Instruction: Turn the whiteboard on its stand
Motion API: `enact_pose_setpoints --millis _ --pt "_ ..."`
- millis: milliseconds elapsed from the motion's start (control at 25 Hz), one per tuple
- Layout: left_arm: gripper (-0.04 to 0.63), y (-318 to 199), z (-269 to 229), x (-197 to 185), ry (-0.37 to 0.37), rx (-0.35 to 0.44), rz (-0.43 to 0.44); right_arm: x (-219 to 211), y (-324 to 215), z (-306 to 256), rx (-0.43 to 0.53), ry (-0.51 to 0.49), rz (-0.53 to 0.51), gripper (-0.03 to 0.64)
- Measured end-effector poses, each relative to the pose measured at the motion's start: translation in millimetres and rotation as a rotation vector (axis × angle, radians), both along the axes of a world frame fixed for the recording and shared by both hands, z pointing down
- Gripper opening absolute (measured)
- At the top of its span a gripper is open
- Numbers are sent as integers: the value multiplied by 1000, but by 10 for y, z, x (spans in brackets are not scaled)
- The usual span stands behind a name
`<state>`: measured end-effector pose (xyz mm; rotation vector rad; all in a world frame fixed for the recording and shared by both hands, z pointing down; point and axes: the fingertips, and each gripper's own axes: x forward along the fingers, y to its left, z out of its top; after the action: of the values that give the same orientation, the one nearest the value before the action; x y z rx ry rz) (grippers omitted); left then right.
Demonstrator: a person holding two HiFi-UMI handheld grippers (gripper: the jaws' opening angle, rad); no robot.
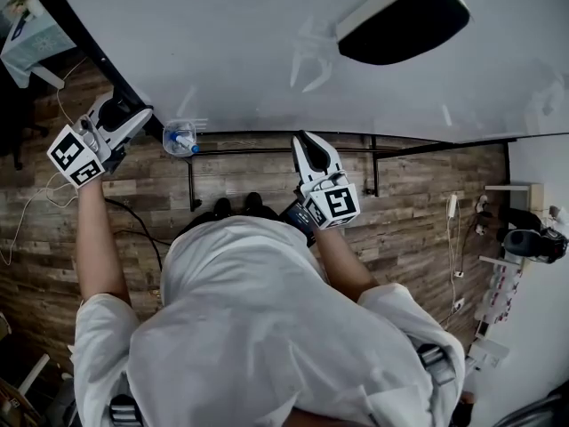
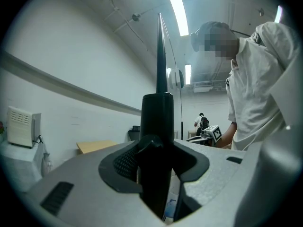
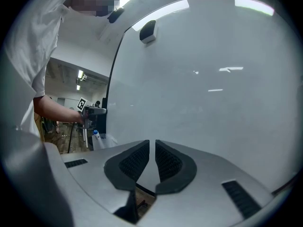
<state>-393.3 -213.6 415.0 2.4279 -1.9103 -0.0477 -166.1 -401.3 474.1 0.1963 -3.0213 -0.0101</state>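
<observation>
whiteboard (image 1: 267,52) edge clamped in left gripper (image 1: 133,119); right gripper (image 1: 308,144) near-shut, empty

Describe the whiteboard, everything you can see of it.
The whiteboard is a large, glossy white panel in a thin black frame. It is free of writing and mirrors the ceiling lights. An eraser clings to its face. It sits on a black stand. The left tongs are clamped on the frame's side edge. The right tongs are near its lower edge, pads almost together with nothing between them. Whether they touch it is unclear.
</observation>
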Motion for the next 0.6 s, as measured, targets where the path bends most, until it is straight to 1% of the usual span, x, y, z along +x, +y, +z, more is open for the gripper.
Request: enact_pose_setpoints --millis 320,480,600 --pt "184 -8 -5 3 -27 -18 -10 154 -265 -38 6 -5 26 17" --pt "184 6 0 -1 -58 -35 -23 222 -338 -20 19 5 23 6" --pt "184 4 -4 -14 -66 -43 -25 255 -386 -28 18 5 20 -3"
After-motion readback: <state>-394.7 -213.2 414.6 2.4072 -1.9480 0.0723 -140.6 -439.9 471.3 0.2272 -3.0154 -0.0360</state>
